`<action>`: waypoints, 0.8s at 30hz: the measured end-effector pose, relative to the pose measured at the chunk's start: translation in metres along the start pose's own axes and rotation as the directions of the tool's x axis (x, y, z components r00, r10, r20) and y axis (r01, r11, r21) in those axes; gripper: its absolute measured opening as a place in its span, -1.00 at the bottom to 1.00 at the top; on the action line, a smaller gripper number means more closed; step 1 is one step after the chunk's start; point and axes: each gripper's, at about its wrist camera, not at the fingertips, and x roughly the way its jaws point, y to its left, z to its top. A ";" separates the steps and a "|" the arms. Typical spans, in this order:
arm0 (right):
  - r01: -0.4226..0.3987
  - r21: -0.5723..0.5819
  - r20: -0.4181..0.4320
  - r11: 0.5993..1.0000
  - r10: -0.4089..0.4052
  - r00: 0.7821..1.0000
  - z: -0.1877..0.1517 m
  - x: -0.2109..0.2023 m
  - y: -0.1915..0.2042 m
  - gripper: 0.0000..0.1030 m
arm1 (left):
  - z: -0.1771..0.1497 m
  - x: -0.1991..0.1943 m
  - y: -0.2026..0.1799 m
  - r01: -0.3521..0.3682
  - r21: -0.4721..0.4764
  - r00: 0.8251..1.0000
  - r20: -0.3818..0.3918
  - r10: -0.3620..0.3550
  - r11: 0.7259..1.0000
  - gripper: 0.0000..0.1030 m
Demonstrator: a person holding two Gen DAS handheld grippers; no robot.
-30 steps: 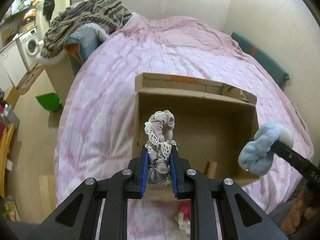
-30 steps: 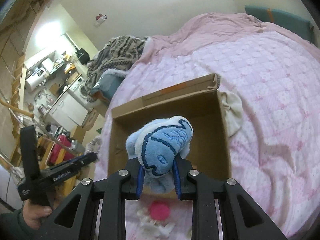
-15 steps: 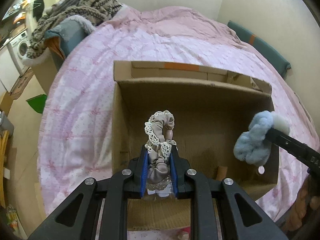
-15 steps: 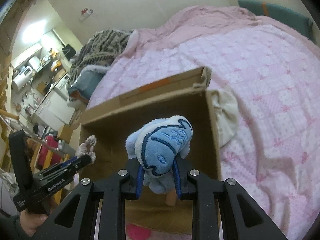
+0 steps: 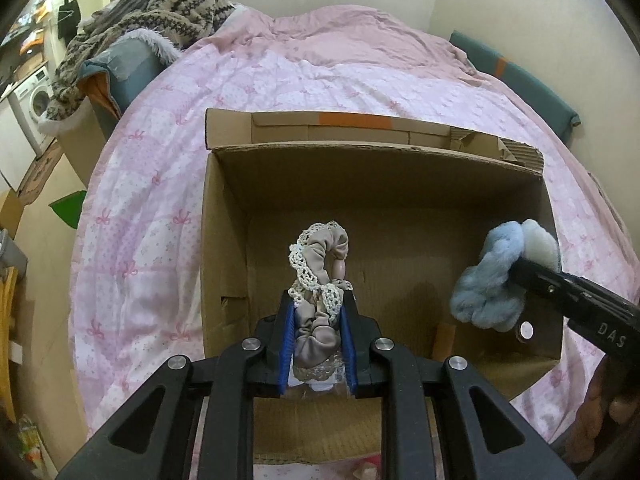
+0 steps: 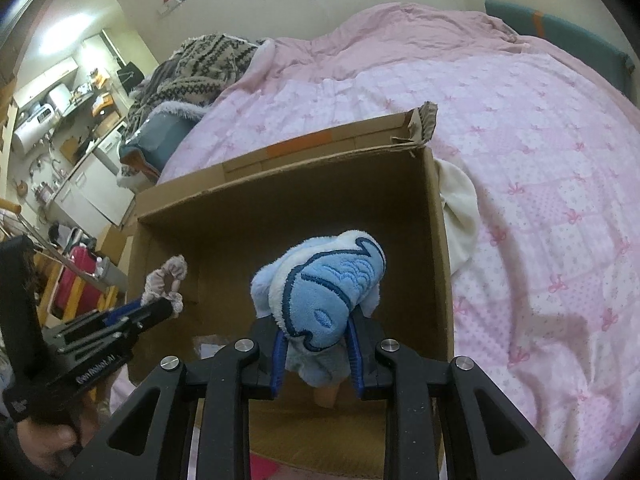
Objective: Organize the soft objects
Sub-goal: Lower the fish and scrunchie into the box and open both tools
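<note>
An open cardboard box [image 5: 224, 240] sits on the pink bed; it also shows in the right wrist view [image 6: 438, 264]. My left gripper [image 5: 318, 320] is shut on a grey scrunchie with cream lace trim [image 5: 322, 256] and holds it over the box's near left part. My right gripper [image 6: 318, 340] is shut on a blue and white plush toy [image 6: 324, 280] and holds it over the box's right side. The plush toy [image 5: 500, 276] and the right gripper show at the right in the left wrist view. The scrunchie [image 6: 166, 280] shows at the left in the right wrist view.
The pink quilt [image 5: 160, 184] spreads around the box. A patterned blanket pile [image 5: 152, 12] lies at the bed's far left. A white cloth [image 6: 460, 208] lies beside the box's right wall. A small tan object [image 5: 442, 334] stands inside the box. A teal headboard [image 5: 520, 76] lines the wall.
Both grippers have moved forward and down over the box with their loads. The box now fills more of both views.
</note>
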 end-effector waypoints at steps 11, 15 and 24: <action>0.003 0.000 0.021 1.000 -0.003 1.000 0.000 0.000 0.001 -0.39 | -0.004 0.003 -0.001 0.005 -0.008 1.000 -0.013 -0.005 1.000 -0.64; -0.005 0.006 0.028 1.000 0.005 1.000 0.001 -0.002 0.001 -0.10 | -0.004 0.003 -0.002 0.006 0.005 1.000 -0.028 -0.006 1.000 -0.63; -0.029 0.028 0.078 0.999 0.027 0.997 0.005 -0.014 0.000 0.29 | -0.005 -0.005 -0.001 -0.007 0.006 1.000 -0.004 0.007 1.000 0.08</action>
